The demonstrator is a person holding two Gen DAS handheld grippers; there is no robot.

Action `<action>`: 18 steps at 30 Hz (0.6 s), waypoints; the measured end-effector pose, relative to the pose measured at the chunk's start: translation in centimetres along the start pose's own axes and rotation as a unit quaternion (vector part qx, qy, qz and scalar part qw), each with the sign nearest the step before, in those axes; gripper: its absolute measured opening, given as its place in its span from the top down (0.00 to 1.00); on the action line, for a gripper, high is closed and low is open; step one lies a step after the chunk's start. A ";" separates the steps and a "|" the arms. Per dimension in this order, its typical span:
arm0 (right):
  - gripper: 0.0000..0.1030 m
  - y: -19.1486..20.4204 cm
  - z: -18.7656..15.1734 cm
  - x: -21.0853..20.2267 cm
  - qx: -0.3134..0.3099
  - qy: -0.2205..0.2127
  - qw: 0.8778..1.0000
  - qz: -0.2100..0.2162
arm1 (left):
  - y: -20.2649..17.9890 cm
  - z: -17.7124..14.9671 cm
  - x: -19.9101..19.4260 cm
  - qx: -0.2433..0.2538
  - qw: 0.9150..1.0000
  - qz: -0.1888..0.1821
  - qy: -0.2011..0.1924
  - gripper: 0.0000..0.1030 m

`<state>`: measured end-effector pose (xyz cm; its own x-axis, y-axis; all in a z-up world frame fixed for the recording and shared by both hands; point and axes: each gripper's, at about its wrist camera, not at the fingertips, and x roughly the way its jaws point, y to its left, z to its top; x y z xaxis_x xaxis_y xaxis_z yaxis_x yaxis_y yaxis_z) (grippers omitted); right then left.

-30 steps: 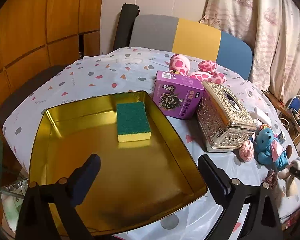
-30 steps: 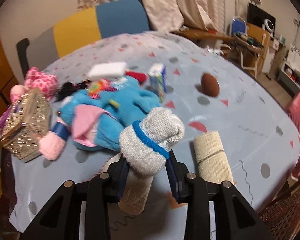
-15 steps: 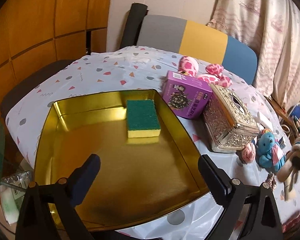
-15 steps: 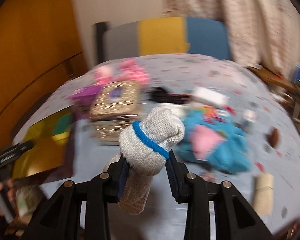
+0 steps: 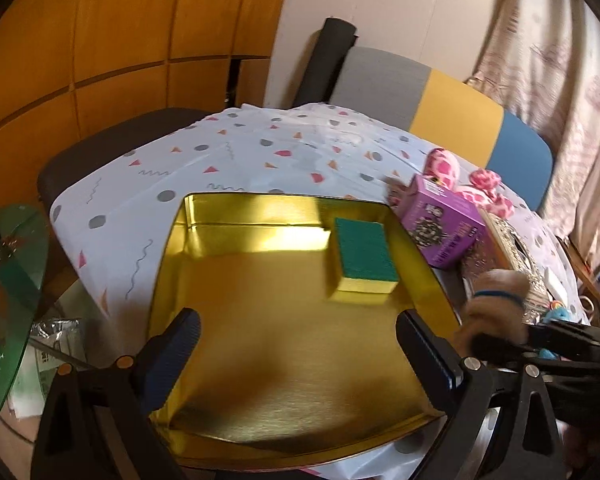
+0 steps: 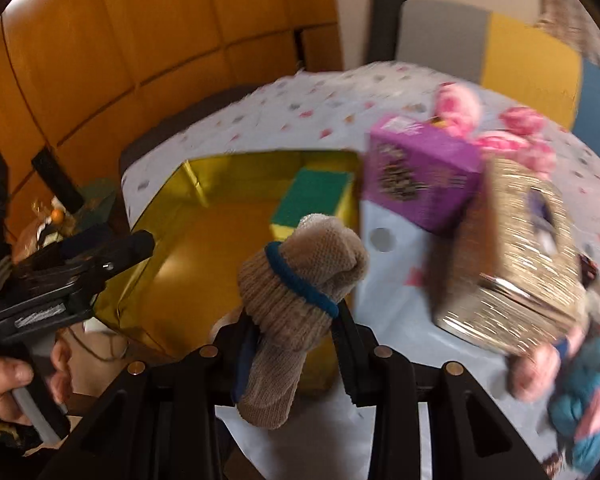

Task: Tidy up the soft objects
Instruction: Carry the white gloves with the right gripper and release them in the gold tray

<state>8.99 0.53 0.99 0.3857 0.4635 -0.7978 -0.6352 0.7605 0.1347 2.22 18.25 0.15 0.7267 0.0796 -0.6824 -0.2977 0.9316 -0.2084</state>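
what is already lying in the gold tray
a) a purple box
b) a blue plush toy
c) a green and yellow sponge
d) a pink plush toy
c: the sponge lies in the tray near its far right corner; the purple box stands outside it on the table.

A green-and-yellow sponge (image 5: 365, 255) lies in the gold tray (image 5: 260, 364) beside a purple box (image 5: 440, 224).
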 end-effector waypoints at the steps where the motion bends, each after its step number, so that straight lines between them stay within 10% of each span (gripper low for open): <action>1: 0.63 0.4 0.4 1.3 -0.011 0.012 1.000 0.000 | 0.3 0.0 0.1 -0.003 1.000 0.001 0.000 0.04; 5: 0.59 0.9 1.2 4.9 -0.026 0.035 0.999 -0.031 | 1.0 0.0 0.5 -0.012 1.000 0.006 0.005 0.04; 10: 0.30 0.4 1.7 4.8 -0.003 0.011 1.000 -0.027 | 1.0 -0.4 0.7 -0.010 1.000 0.001 0.011 0.04; 18: 0.30 -2.4 -1.7 -1.7 0.068 -0.046 0.996 -0.040 | -1.0 -0.7 0.3 0.020 1.000 -0.013 0.006 0.04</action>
<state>8.66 -2.87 1.03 0.4957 0.4336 -0.7525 -0.5056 0.8486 0.1559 2.32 17.11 -0.29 0.7259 0.0502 -0.6860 -0.2529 0.9470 -0.1983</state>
